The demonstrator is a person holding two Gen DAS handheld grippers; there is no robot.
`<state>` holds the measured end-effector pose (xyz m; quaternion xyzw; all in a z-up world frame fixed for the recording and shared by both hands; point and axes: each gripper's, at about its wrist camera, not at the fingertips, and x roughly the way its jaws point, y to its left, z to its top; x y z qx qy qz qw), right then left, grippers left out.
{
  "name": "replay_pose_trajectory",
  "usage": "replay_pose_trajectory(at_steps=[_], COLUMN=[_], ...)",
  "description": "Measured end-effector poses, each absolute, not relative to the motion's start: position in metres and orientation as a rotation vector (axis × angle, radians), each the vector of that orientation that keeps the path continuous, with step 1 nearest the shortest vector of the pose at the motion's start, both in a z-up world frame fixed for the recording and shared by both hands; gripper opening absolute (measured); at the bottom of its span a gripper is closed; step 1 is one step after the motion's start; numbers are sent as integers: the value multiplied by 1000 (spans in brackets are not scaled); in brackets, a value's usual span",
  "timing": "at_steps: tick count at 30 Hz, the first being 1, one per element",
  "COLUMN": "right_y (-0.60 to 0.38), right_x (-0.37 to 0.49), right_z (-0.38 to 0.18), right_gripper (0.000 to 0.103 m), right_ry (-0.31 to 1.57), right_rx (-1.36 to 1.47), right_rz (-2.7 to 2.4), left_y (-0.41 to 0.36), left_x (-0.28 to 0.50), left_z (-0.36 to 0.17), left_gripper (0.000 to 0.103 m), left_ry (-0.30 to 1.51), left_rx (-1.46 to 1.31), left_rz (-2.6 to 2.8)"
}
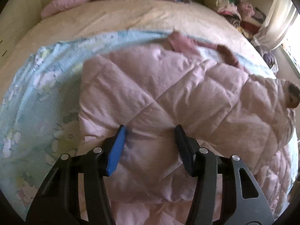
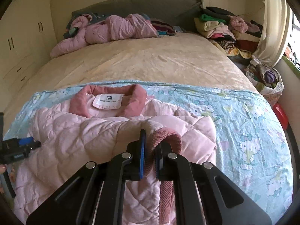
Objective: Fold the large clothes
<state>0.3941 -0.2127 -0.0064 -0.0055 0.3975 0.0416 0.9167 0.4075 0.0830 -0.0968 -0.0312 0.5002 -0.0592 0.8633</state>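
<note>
While blur hides the jacket [image 1: 159,93], right claw [image 2: 150,146] pinches its cuff [image 2: 168,136].

A bed [image 2: 142,60] carries a blue cartoon-print sheet [image 2: 234,112], a pink quilted jacket [image 2: 75,131] spread on it, and piled clothes [image 2: 221,28].

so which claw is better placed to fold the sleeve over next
Right. The right claw is already shut on the cuff of the jacket, so it could carry the sleeve across. The left claw has nothing gripped, its jaws apart over the quilting.
</note>
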Motion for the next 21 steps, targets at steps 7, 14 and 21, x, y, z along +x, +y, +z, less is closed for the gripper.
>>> replay_pose_trajectory(at_steps=[7,14,21], right_y=[-215,-179,-124], right_x=[377,363,384], right_z=[1,18,-17], right_gripper=[40,59,72], right_ry=[787,749,864], right_rx=[11,19,-111], right_rz=[61,182,237], left_y=[85,86,86], left_x=[413,416,414], left_z=[-111,-114,-115], left_gripper=[47,48,48], left_ry=[1080,1076,1066], left_rx=[-73,-86,-83], left_rz=[-115,-119,-122])
